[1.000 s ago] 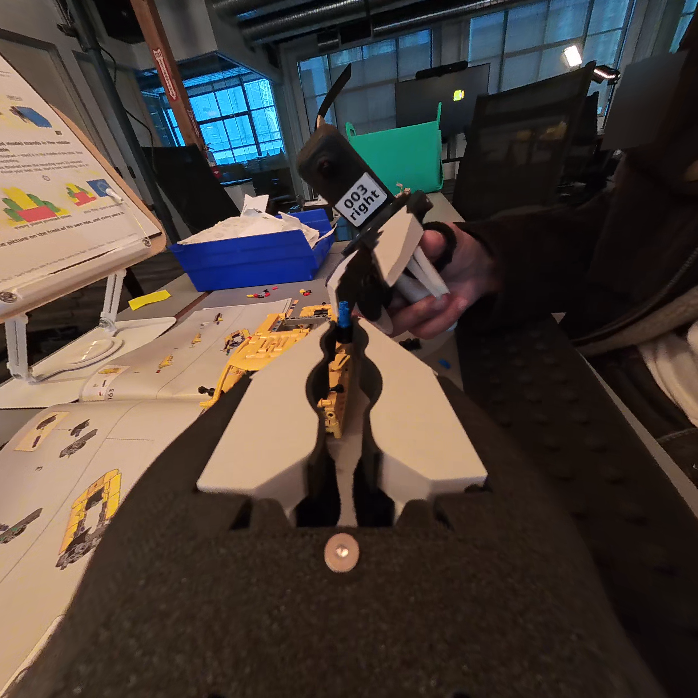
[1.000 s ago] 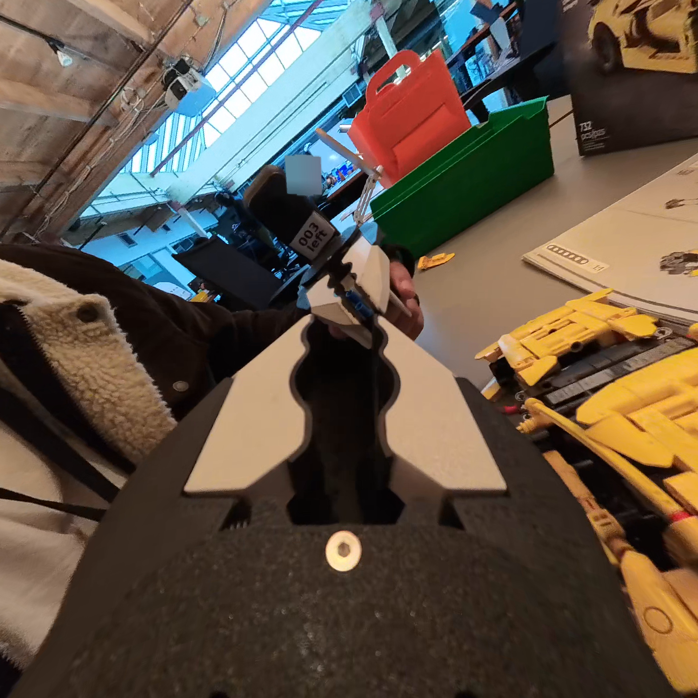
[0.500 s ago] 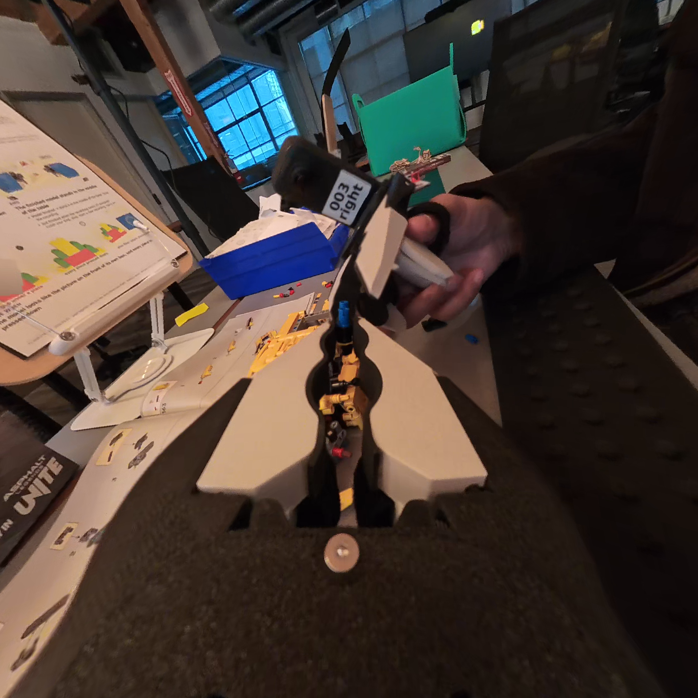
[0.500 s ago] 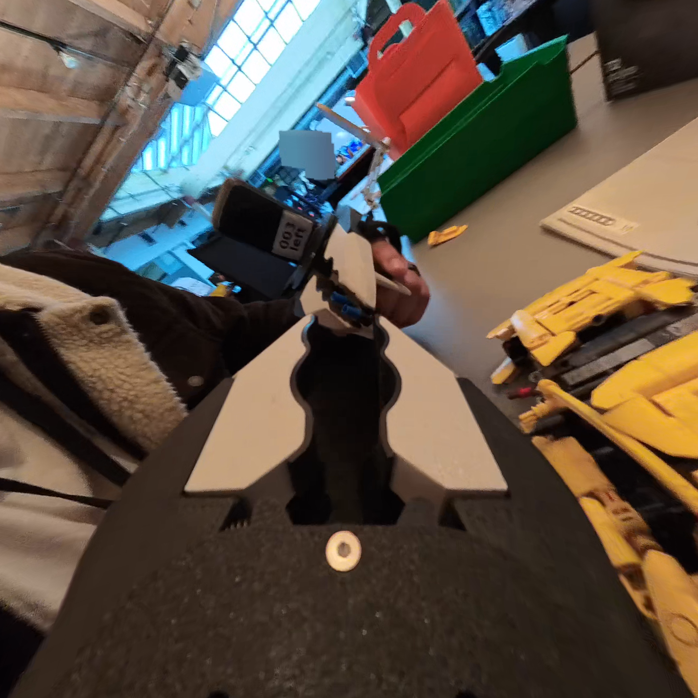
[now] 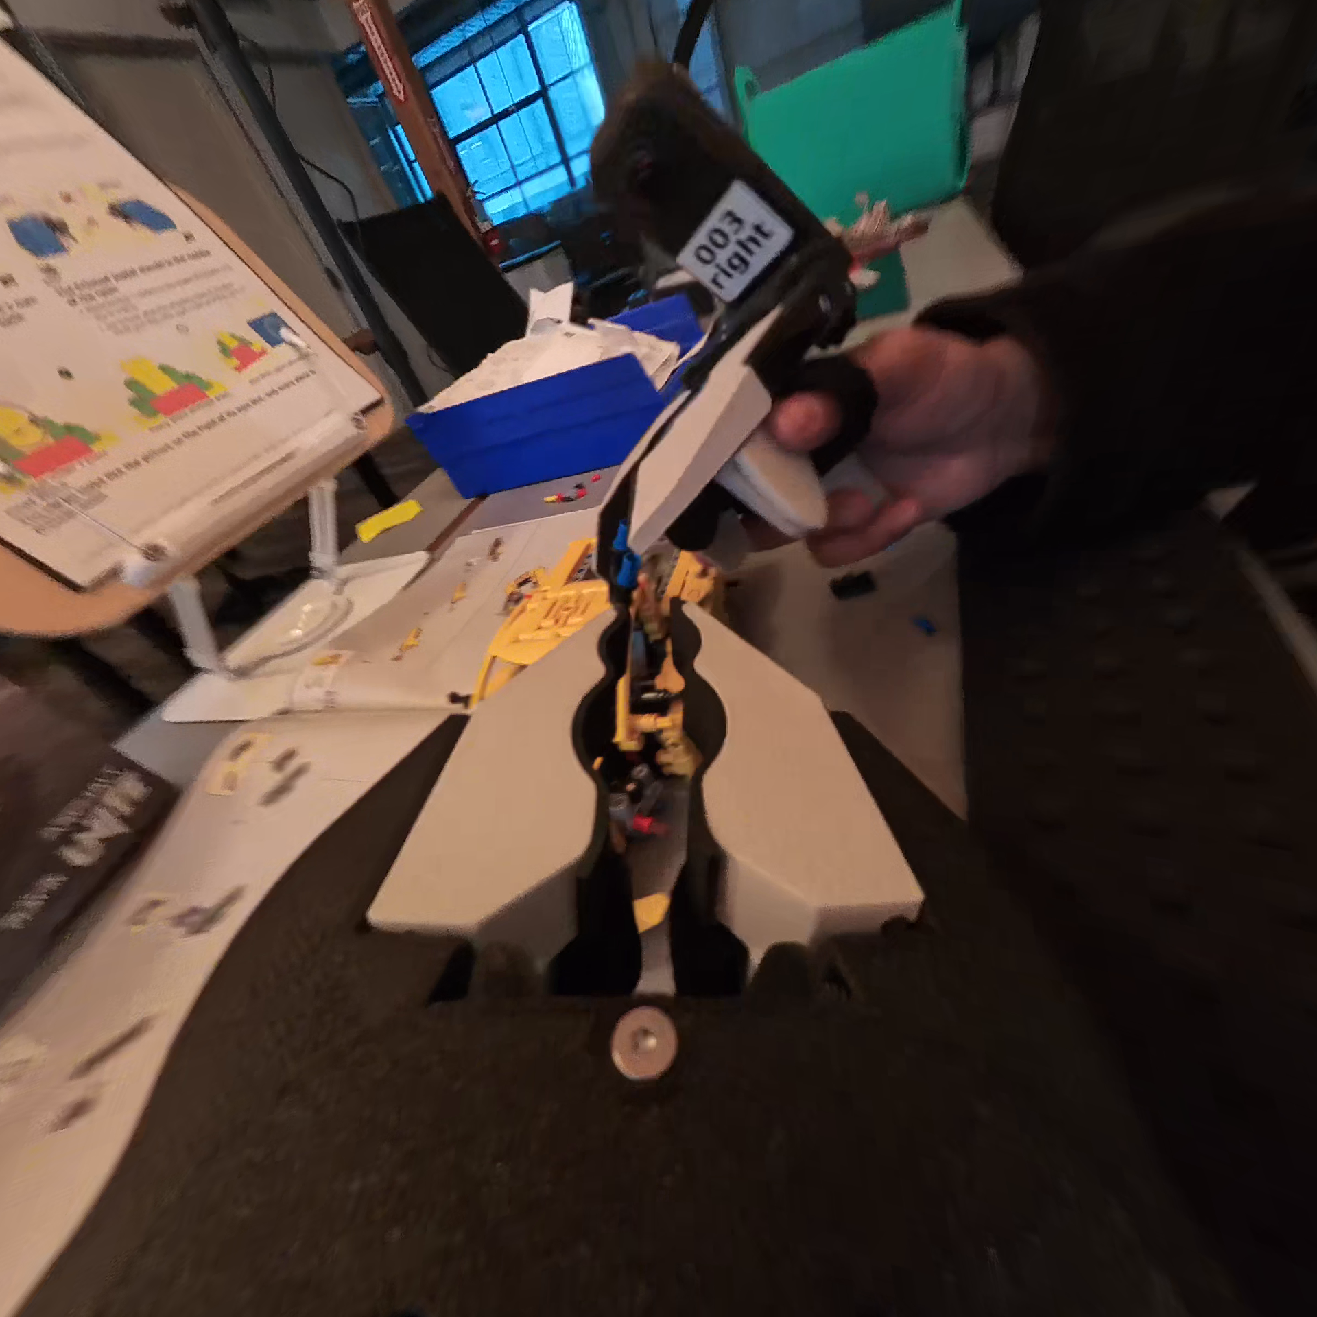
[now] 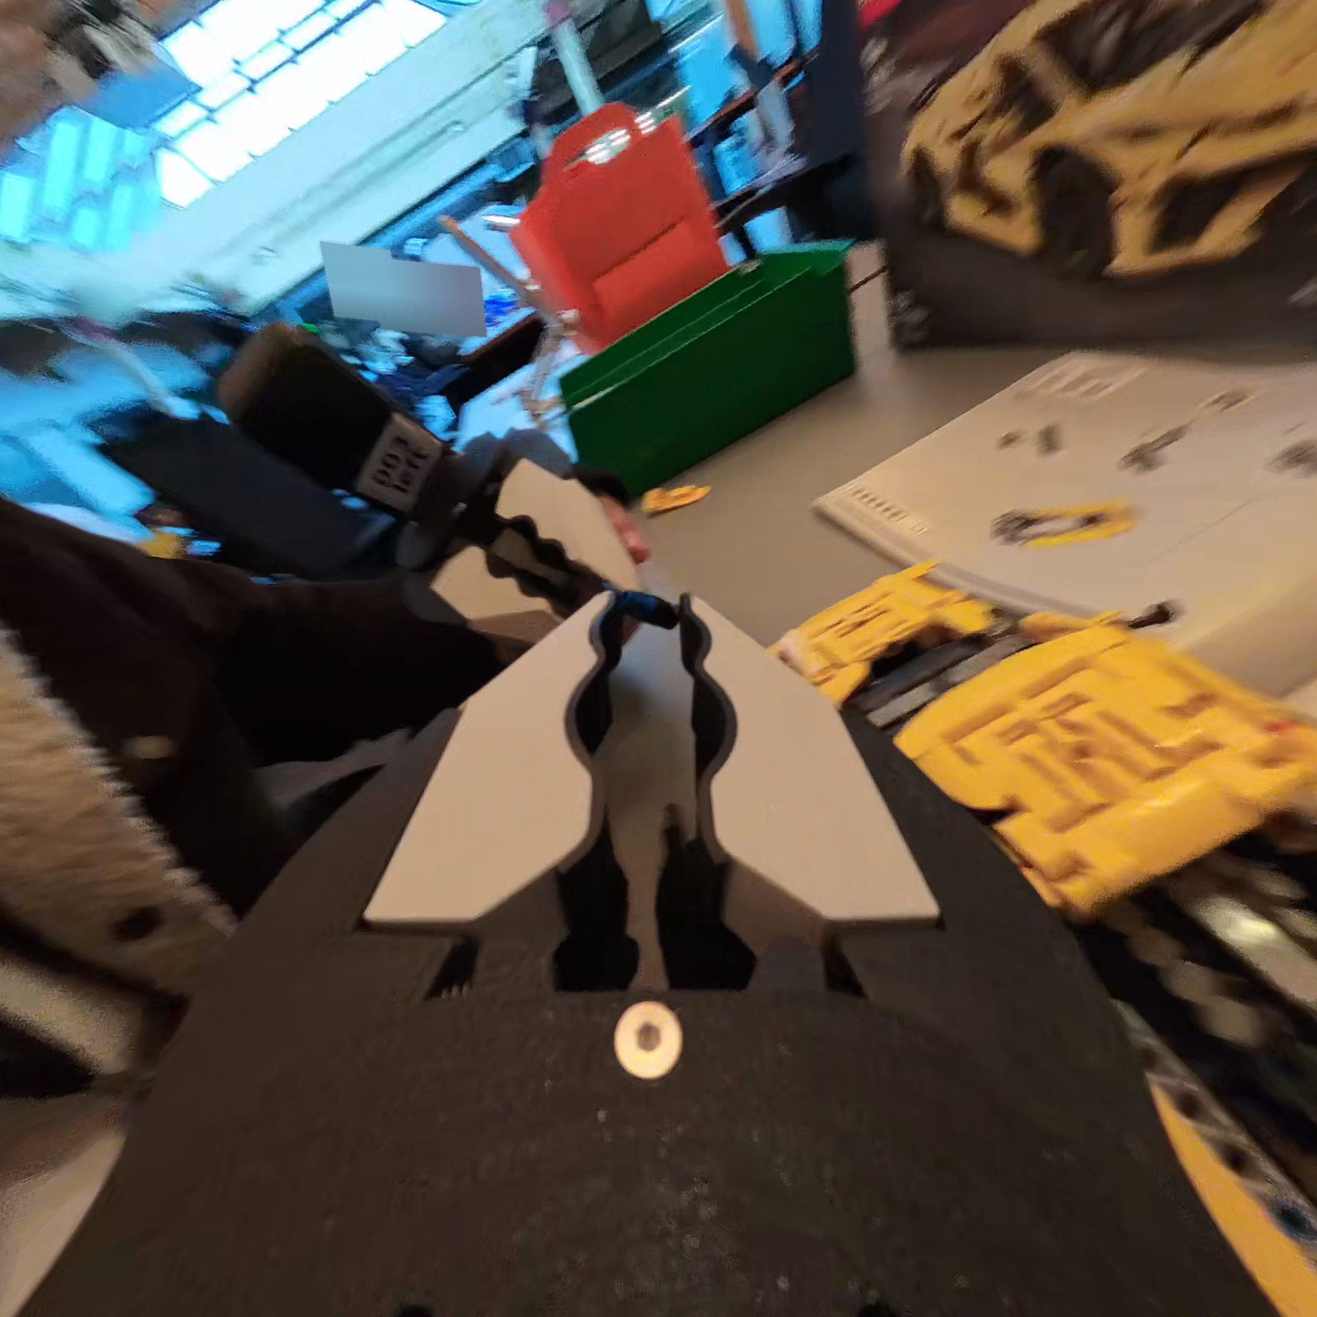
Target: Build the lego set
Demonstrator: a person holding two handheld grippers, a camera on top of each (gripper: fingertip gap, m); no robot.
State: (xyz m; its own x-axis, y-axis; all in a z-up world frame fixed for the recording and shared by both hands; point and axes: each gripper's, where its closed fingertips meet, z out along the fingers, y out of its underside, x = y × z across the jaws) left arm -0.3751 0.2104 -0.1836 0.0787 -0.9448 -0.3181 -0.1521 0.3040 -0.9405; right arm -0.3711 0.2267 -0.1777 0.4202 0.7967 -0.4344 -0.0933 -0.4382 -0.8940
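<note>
Both grippers are raised above the worktop (image 6: 748, 541), tips meeting around a small blue pin (image 5: 621, 563).

Left gripper (image 5: 645, 616): fingers nearly together at the tips. The blue pin sits right at those tips, but motion blur leaves it unclear whether the left pair pinches it.

Right gripper (image 6: 645, 613): fingers parted by a narrow gap, with the dark blue pin lying across the tips. I cannot tell if it is clamped there or only touched. From the left wrist view the right gripper comes down from above, held in a hand (image 5: 919, 435), with the pin at its lower end. Judgement: a handover or regrip of the pin between the two tools.

Progress: the yellow car model (image 6: 1069, 741) lies partly built on the worktop just beside the right gripper. The yellow body panels and dark inner frame are joined. No wheels are visible, and the blur limits detail. The pin is not yet seated in the model. Loose small parts (image 5: 570, 492) on the worktop suggest many steps remain.

Surface: pale grey worktop carrying an open instruction booklet (image 6: 1112, 492), the set's box (image 6: 1112, 164) behind it, a green bin (image 6: 713, 385) and a blue bin (image 5: 541, 427) with white paper in it. An instruction sheet stands on a stand (image 5: 142, 342).

Room: an industrial workshop with large windows (image 5: 513, 135).
</note>
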